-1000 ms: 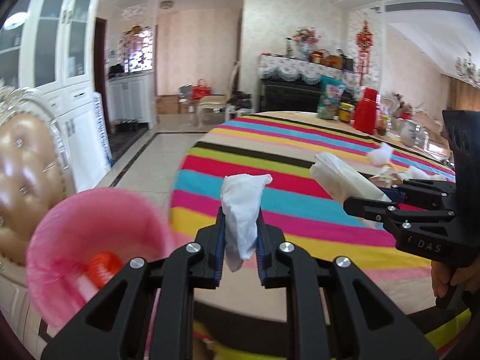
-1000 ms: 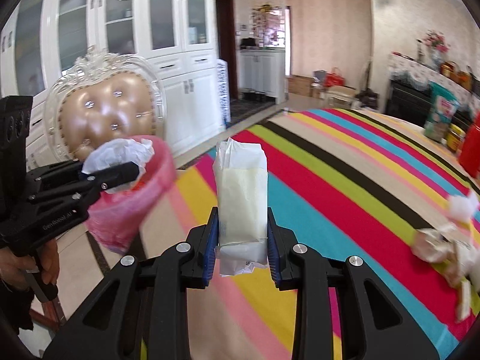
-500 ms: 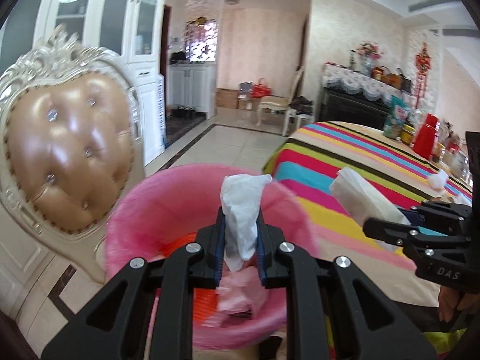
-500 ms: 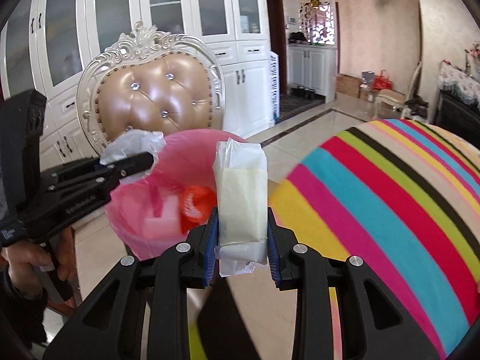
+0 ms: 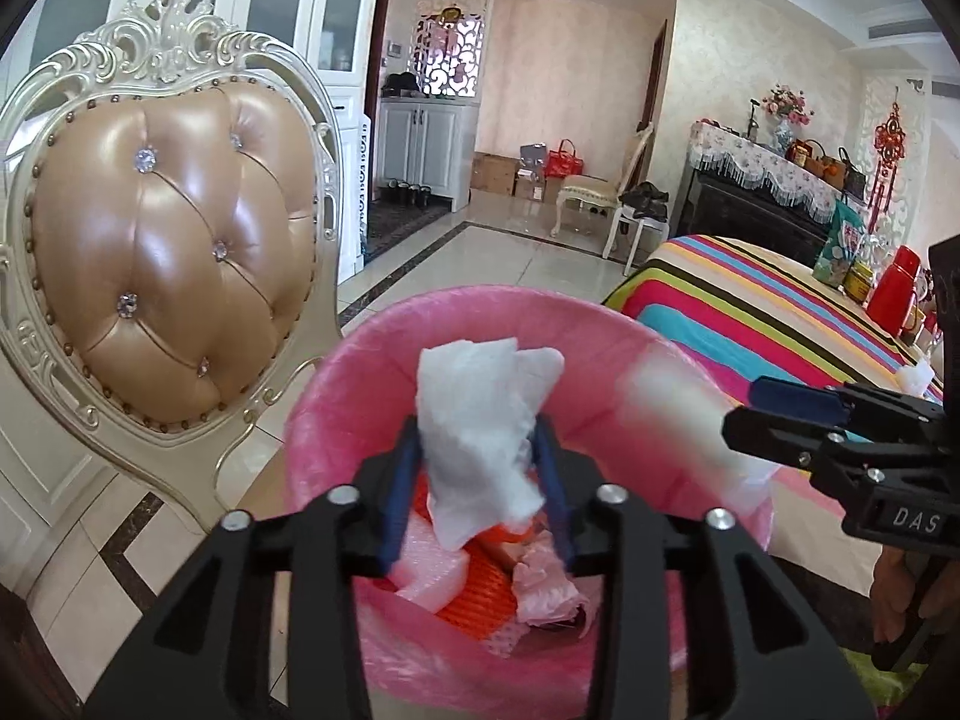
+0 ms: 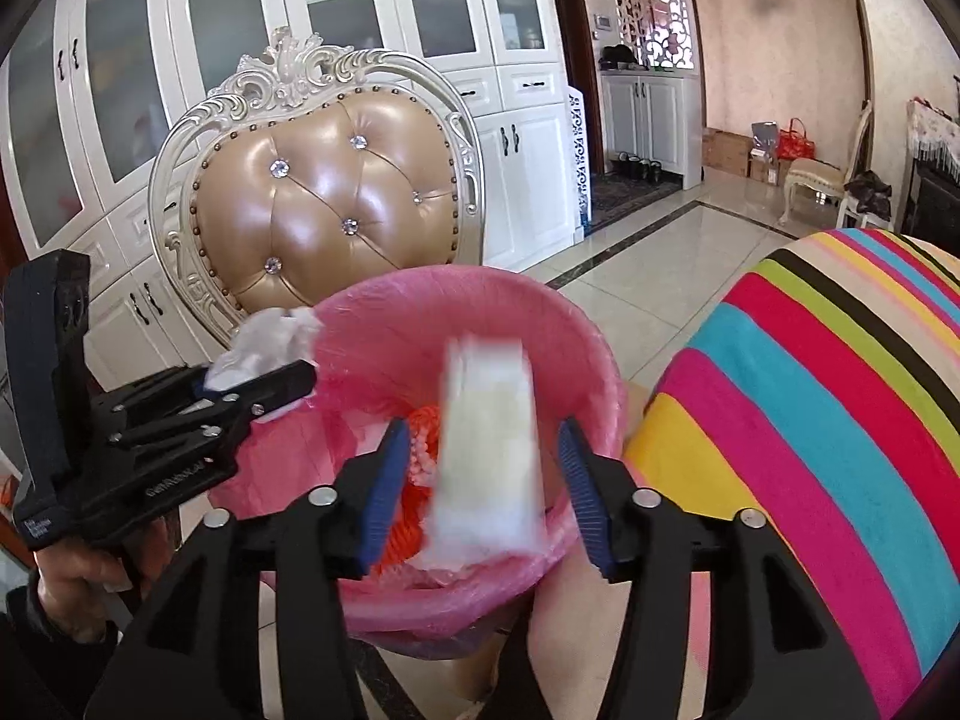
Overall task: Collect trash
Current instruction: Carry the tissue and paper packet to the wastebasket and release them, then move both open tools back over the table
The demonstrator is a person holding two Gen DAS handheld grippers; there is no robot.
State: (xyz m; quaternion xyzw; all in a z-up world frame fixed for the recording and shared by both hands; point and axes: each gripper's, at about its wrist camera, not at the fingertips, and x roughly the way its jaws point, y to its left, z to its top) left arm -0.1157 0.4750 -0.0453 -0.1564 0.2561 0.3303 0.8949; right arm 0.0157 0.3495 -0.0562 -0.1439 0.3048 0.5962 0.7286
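A pink-lined bin stands below both grippers, with orange netting and pink wrap in it. My left gripper hangs over the bin. Its jaws are opening, and a crumpled white tissue sits loosely between the blue pads. My right gripper is over the same bin, its jaws opening too. A pale wrapped packet is blurred between them, with a gap on each side. Each view shows the other gripper from the side: the right gripper and the left gripper.
A tufted tan chair with a white carved frame stands just behind the bin. The striped tablecloth of the table lies to the right, with a red flask and jars on its far side. White cupboards line the wall.
Both grippers swung from above the striped table to above the pink bin. Both sets of jaws have spread, and the packet in the right one is now blurred and loose.
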